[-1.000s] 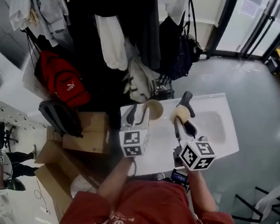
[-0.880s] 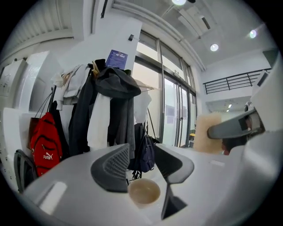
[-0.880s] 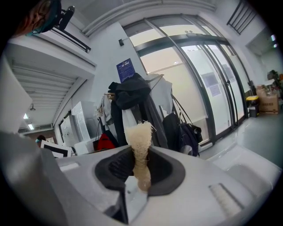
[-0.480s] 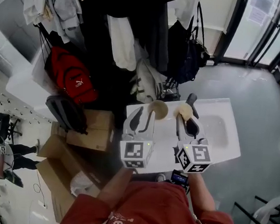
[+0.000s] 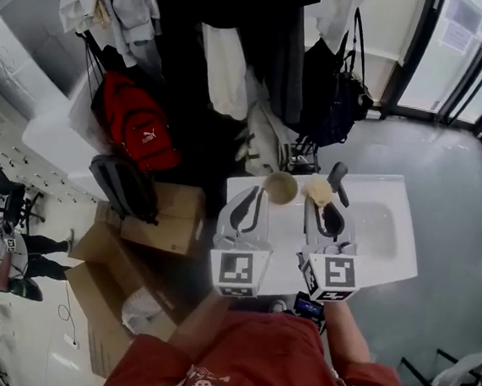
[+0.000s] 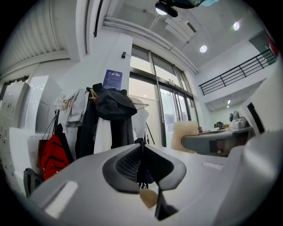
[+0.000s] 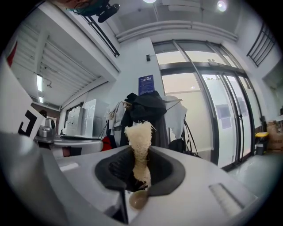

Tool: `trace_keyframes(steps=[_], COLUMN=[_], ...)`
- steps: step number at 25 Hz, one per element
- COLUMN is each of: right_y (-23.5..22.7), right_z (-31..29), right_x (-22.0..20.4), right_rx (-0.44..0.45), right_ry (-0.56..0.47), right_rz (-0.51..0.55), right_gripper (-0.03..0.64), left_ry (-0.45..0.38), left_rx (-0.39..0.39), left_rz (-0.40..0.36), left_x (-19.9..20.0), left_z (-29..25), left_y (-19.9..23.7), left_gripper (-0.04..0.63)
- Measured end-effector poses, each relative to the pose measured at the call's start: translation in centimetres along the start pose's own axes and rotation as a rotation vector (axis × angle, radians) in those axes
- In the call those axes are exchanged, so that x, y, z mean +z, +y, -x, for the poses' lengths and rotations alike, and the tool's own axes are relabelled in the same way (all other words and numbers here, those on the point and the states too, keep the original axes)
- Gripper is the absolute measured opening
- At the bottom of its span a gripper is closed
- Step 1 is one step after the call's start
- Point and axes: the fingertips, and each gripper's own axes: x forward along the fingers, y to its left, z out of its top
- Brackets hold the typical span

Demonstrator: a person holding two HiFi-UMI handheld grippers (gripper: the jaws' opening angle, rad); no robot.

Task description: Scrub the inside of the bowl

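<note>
Two grippers hover level above a white counter (image 5: 285, 239) as a person in a red shirt prepares to scrub a bowl. The right gripper (image 7: 140, 152) is clamped on a pale, fibrous scrubber (image 7: 139, 130). It grips the low end, so the frayed tuft stands clear beyond the jaw tips, which likely leaves the working end free to reach a curved wall.

The left gripper (image 6: 142, 145) has just been closing. Its jaws now meet at the tips with nothing between them, so it carries no load.

The tan bowl (image 5: 281, 187) sits upright on the far edge of the counter. In the head view it is just beyond the left gripper's tips and beside the scrubber, and neither tool touches it. A shallow basin (image 5: 375, 223) lies in the counter to the right.

Both tools point across the room rather than down, so neither gripper view shows the bowl, and scrubbing appears not yet under way. The bowl stands free and looks light enough to skate under a scrubbing stroke. That suggests the empty left tool will have to open again and take the rim before the tuft goes inside.
</note>
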Motion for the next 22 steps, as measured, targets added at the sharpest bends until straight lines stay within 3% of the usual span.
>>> trace_keyframes(steps=[4, 14, 18, 22], right_y=[0.8, 1.2, 1.0, 1.1], right_z=[0.0, 0.6, 0.9, 1.3], right_x=[0.6, 1.2, 1.6, 2.8], right_rx=[0.009, -0.012, -0.027, -0.040], right_ry=[-0.020, -0.045, -0.074, -0.140], right_rz=[0.041, 0.086, 0.106, 0.115], right_gripper=[0.077, 0.075, 0.075, 0.075], left_ry=[-0.010, -0.052, -0.076, -0.143], left_rx=[0.010, 0.012, 0.000, 0.020], left_rz=[-0.006, -0.017, -0.085, -0.052], left_x=[0.3, 1.0, 1.4, 3.2], left_z=[0.5, 1.2, 1.4, 1.7], left_y=[0.1, -0.3, -0.9, -0.9], left_gripper=[0.006, 0.006, 0.006, 0.006])
